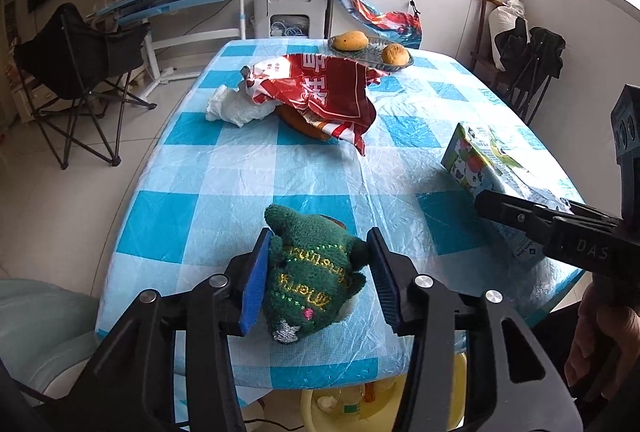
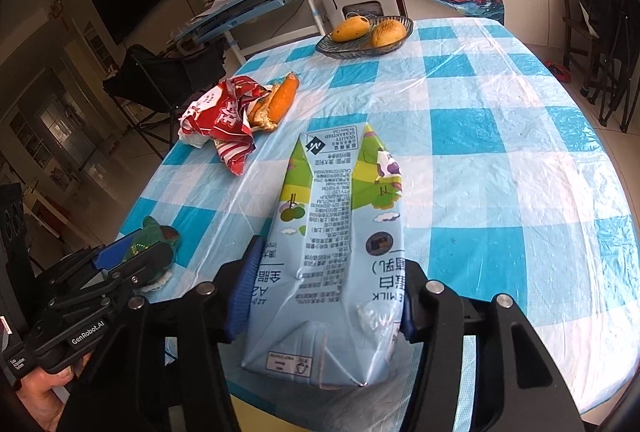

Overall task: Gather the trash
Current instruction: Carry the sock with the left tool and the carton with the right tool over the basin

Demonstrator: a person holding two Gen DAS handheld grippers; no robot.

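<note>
Blue-and-white checked plastic covers the table (image 1: pixel 224 172), which runs long from the near edge to a far end where a fruit dish (image 1: pixel 370 52) holds two yellow fruits. Bare cloth fills the middle, so there is open room between the near items and the far clutter.

Largest of the trash is the milk carton (image 2: pixel 332 252), lying flat at the near right with its long axis pointing away toward the far end and its folded end overhanging the near edge. The right gripper (image 2: pixel 320 296) straddles it across the short axis, blue pads against both sides and the carton walls looking slightly pressed in, so I judge it pinched.

Next is the red snack wrapper (image 1: pixel 320 92), crumpled at far left-centre, draped over an orange peel (image 2: pixel 280 102) and beside a white tissue (image 1: pixel 234 108). Both lie well apart from either gripper.

Smallest is a green knitted toy (image 1: pixel 312 280) at the near left, between the fingers of the left gripper (image 1: pixel 320 280). The left pad touches it; the right pad seems just clear, so the jaws look spread around it rather than clamped.

Below the near edge a yellow basin (image 1: pixel 460 392) shows, likely the drop point; the carton probably needs only a short pull back over the rim.
</note>
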